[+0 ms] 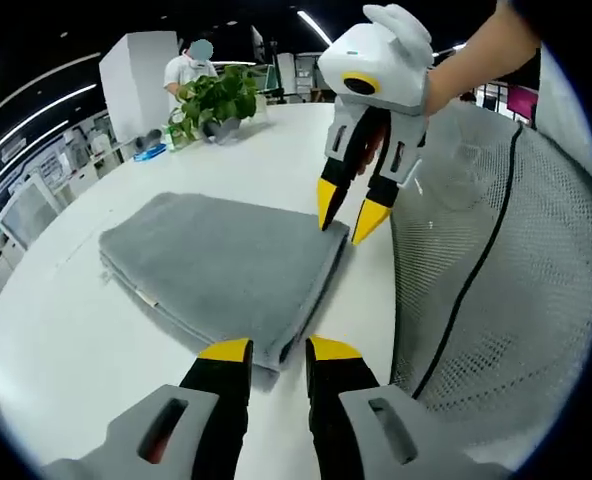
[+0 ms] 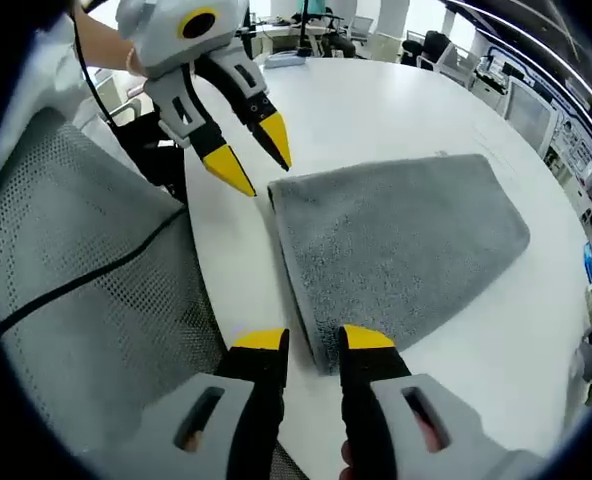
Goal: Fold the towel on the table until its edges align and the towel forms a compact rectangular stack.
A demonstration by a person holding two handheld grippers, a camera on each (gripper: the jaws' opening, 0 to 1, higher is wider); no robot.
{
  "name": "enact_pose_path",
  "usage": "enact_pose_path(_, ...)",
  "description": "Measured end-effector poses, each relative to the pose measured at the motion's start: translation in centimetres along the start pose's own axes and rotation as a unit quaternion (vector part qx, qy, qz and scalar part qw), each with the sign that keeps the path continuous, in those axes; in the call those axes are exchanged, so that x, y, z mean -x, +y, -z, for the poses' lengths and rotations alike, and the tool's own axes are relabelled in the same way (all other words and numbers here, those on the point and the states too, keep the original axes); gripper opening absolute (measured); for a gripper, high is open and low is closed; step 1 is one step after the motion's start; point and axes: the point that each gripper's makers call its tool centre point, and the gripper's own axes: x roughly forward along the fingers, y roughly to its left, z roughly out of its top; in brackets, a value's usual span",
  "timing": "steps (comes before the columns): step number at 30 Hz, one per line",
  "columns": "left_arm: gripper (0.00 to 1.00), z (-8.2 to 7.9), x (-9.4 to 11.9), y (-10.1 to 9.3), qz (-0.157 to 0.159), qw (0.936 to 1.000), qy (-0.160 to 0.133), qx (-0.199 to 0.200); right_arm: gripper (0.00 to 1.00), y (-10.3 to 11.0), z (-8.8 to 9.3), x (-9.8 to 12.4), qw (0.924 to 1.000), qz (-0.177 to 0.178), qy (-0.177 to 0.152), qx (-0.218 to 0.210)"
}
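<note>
The left gripper (image 1: 278,349) has its jaws a narrow gap apart with nothing between them, the tips poised just at the near corner of the towel (image 1: 226,265). In the right gripper view the right gripper (image 2: 316,340) is the same: jaws slightly parted, holding nothing, tips at the near corner of the towel (image 2: 396,245). Each gripper also appears in the other's view, hanging above the opposite corner of the same folded edge with its yellow tips spread and free.

The towel lies on the white table (image 1: 96,340), already folded into a layered grey stack; several layers show along its near edge in the left gripper view. The stack looks compact and roughly rectangular, so the folding seems largely done. What may be left is squaring up: in the right gripper view the far end looks rounded, though the lens may cause that, and I cannot tell if the edges line up.

The left gripper view adds a potted plant (image 1: 216,100) at the table's far side and a person (image 1: 188,70) behind it. Both views show the mesh chair back (image 2: 76,300) beside the table; the right gripper view shows desks beyond
</note>
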Motion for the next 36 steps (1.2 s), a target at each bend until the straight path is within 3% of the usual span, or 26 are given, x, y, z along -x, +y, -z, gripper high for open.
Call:
enact_pose_path(10,0.22,0.3,-1.3,0.8,0.008,0.9985,0.018,-0.051,0.19,0.2,1.0,-1.3,0.9998,-0.005,0.017,0.012)
enact_pose_path(20,0.22,1.3,-2.0,0.4,0.023,0.9961,0.032,-0.079,0.12,-0.4,1.1,-1.6,0.9995,0.011,-0.001,0.029)
enact_pose_path(23,0.22,1.5,-2.2,0.4,0.028,0.9962,0.034,-0.076,0.15,-0.1,1.2,-1.7,0.9988,0.010,0.002,0.047)
enact_pose_path(26,0.21,1.7,-2.4,0.3,0.028,0.9942,0.034,-0.099,0.17,0.1,1.3,-1.7,0.9966,0.017,0.004,0.081)
enact_pose_path(28,0.21,1.6,-2.3,0.3,0.028,0.9941,0.031,-0.100,0.17,0.1,1.3,-1.7,0.9969,0.019,0.001,0.076)
enact_pose_path(30,0.21,1.6,-2.3,0.3,0.029,0.9938,0.027,-0.104,0.15,-0.1,1.2,-1.7,0.9970,0.023,-0.001,0.074)
enact_pose_path(32,0.19,1.5,-2.2,0.2,0.028,0.9928,0.024,-0.114,0.09,-0.6,0.8,-1.9,0.9922,0.043,-0.001,0.117)
enact_pose_path(36,0.15,1.5,-2.4,0.3,0.018,0.9914,0.026,-0.127,0.08,-0.5,1.1,-1.9,0.9936,0.048,0.013,0.102)
